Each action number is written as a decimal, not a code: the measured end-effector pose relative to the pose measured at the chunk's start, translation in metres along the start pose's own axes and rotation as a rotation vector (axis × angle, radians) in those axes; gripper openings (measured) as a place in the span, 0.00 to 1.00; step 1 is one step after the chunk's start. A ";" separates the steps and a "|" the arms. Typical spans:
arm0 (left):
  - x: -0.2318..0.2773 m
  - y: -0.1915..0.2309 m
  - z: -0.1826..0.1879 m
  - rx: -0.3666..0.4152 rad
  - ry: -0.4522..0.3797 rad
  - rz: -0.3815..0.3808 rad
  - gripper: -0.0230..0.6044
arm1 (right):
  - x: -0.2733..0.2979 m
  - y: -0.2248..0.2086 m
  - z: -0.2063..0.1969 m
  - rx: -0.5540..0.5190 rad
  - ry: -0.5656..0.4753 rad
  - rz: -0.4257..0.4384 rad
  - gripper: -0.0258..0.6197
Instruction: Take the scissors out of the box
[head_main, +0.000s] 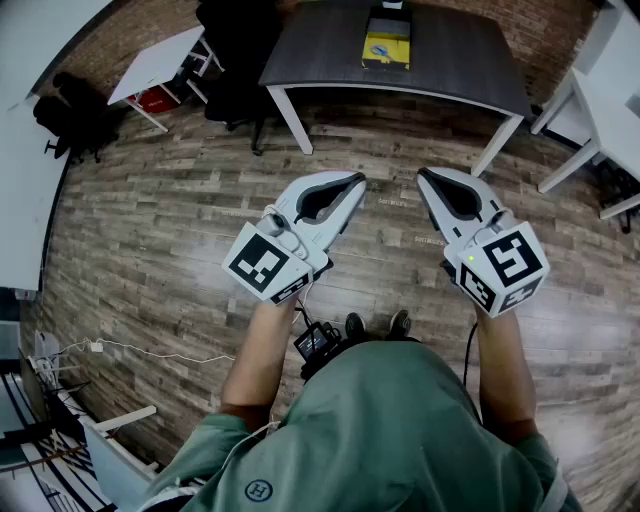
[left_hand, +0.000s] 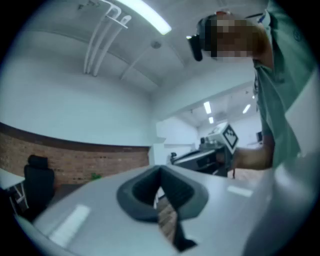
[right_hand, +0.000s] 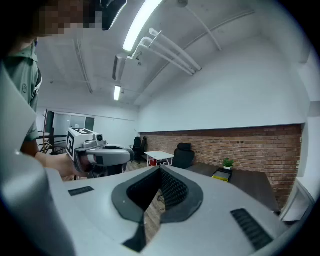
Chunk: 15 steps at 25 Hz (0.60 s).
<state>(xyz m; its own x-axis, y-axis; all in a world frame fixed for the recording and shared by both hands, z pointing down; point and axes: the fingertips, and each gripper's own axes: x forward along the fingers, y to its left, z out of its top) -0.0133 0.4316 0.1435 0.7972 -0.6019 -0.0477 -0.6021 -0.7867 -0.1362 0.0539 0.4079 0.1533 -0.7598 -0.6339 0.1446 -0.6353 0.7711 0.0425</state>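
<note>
Yellow oblong box (head_main: 386, 47) lay on dark grey counter (head_main: 455, 62), contents too small to tell; L gripper (head_main: 353, 182) & R gripper (head_main: 424, 176) were pressed together, empty.

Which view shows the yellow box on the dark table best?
Head view: the yellow box is seen from above, lying on the dark table. The right gripper view shows the box small and far off; the left gripper view misses it.

From the head we looked steeply down on the left claw (head_main: 356, 179) and right claw (head_main: 423, 173). The right claw's camera looked level, sharing the table (head_main: 440, 50) at 12 o'clock.
</note>
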 end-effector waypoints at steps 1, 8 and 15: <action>-0.001 -0.001 0.000 0.000 -0.001 0.000 0.01 | 0.000 0.001 0.000 -0.001 0.000 0.000 0.05; -0.007 -0.003 0.000 -0.003 -0.002 -0.004 0.01 | -0.001 0.007 -0.001 0.000 0.003 -0.006 0.05; -0.009 0.000 -0.003 -0.010 0.002 -0.012 0.01 | 0.003 0.009 0.000 0.008 -0.012 -0.012 0.05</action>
<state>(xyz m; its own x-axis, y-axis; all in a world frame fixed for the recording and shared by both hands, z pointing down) -0.0205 0.4363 0.1469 0.8041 -0.5929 -0.0444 -0.5932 -0.7950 -0.1271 0.0465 0.4129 0.1541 -0.7537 -0.6437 0.1326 -0.6453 0.7630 0.0366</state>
